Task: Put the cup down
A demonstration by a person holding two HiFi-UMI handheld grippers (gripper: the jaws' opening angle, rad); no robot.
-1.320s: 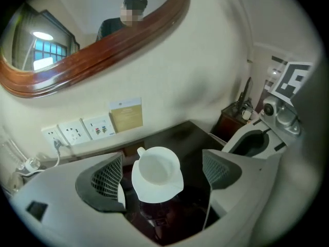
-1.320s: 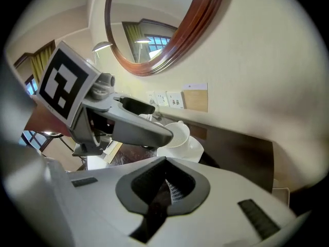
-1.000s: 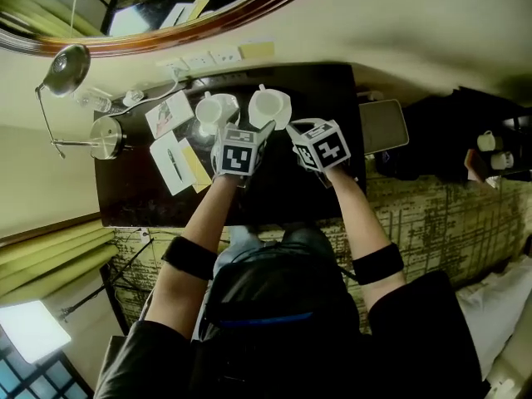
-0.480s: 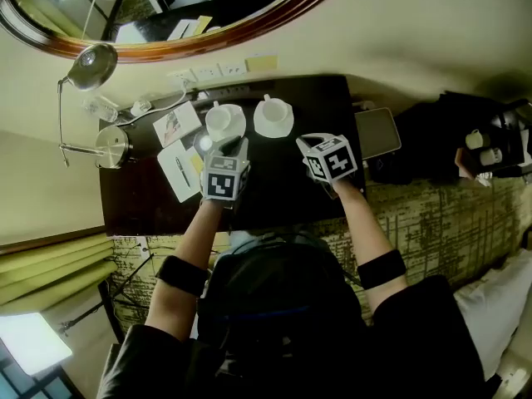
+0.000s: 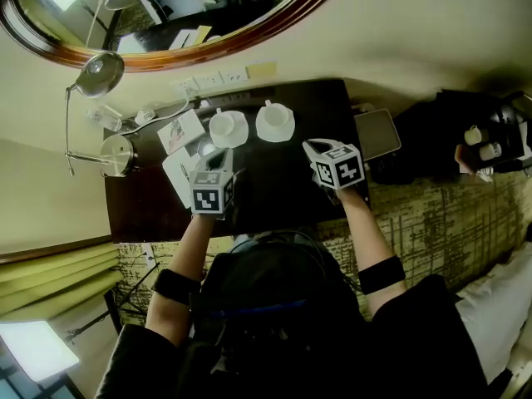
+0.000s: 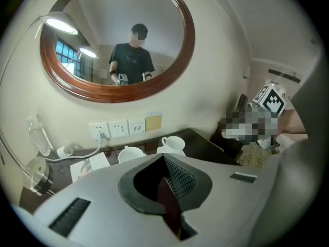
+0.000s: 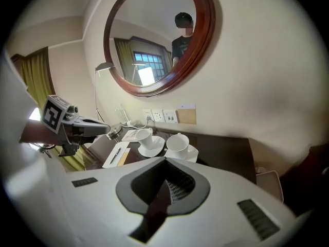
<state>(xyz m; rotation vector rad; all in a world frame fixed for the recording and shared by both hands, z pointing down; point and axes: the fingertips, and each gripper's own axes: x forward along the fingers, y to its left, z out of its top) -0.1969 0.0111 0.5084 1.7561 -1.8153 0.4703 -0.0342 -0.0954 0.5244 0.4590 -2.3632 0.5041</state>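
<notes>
A: Delta vs the earlier frame?
B: Both claws have pulled back from the saucers toward the near table edge. left gripper (image 5: 221, 158): jaws have just been closing and are now clenched, with nothing between the mesh-faced pads. right gripper (image 5: 312, 146): clenched and empty, same as before.
A: Cup?
B: Set down. The cup (image 5: 222, 125) stands upright on its saucer (image 5: 241, 133), at 12 o'clock from the left gripper and clear of it. The second cup (image 5: 275, 119), on its own saucer, sits just beside at 3 o'clock of the first, 11 o'clock from the right gripper.
A: Materials?
B: Cups and saucers are white, glazed, round. The table (image 5: 274, 191) is dark, glossy, rectangular. White papers (image 5: 178, 175) with a pen lie at 8 o'clock of the left gripper. A metal lamp (image 5: 100, 73) with a dome shade stands farther out at 10.
A: Clearance?
B: Bare tabletop between claws and saucers, widest ahead of the right gripper. A grey flat panel (image 5: 378, 133) sits just beside the table's right edge at 3 o'clock. The far edge butts the wall: sockets (image 6: 117, 128) right behind the cups, an oval wood-framed mirror (image 6: 118, 95) above.
</notes>
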